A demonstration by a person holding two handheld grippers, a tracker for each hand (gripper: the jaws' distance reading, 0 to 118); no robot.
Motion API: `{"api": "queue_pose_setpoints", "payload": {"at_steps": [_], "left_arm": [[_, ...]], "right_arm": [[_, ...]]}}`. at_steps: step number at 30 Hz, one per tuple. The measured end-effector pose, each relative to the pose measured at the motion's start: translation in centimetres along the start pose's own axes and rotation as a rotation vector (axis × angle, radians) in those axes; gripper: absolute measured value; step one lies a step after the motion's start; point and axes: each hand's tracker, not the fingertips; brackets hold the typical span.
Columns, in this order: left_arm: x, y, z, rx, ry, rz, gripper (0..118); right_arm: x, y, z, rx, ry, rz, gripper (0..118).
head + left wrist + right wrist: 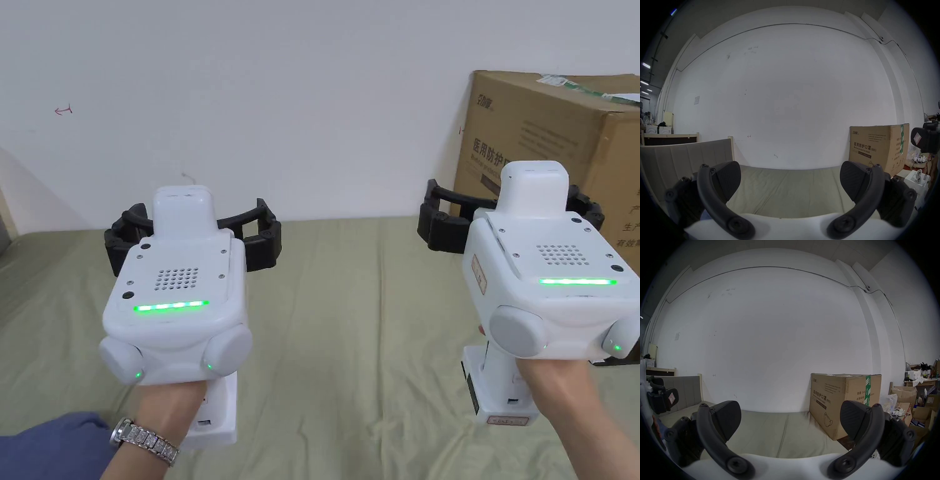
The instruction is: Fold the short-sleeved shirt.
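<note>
Both hands up front in the head view, each gripping a white handheld unit with a green light bar lit across its back. Left gripper (790,181) hangs above the olive sheet (350,325), well left of the box (562,144); its jaws stand wide apart with nothing between them, just bare sheet showing through the gap. Right gripper (790,421) hangs just in front of the box, jaws equally wide, holding nothing. From the left gripper view the right one sits off at the edge, right of the box; from the right gripper view the left one sits far left of the box, a small red-lined sticker on its side.

Blue fabric (50,444) peeks in at the near corner, far left of the box, beside the left wrist with its metal watch (145,441); whether that is the shirt, I cannot tell.

Brown cardboard, that box, standing against the white wall (281,94) at the sheet's far right, green tape over its top. Printed writing and a mask drawing are on its face. Left of the box, a small red arrow mark (63,110) on the wall.
</note>
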Motion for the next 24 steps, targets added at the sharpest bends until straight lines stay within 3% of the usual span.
{"api": "queue_pose_setpoints", "payload": {"at_steps": [24], "left_arm": [[0.0, 1.1, 0.7, 0.009, -0.011, 0.009, 118]], "right_arm": [[0.2, 0.7, 0.6, 0.022, -0.006, 0.011, 118]]}}
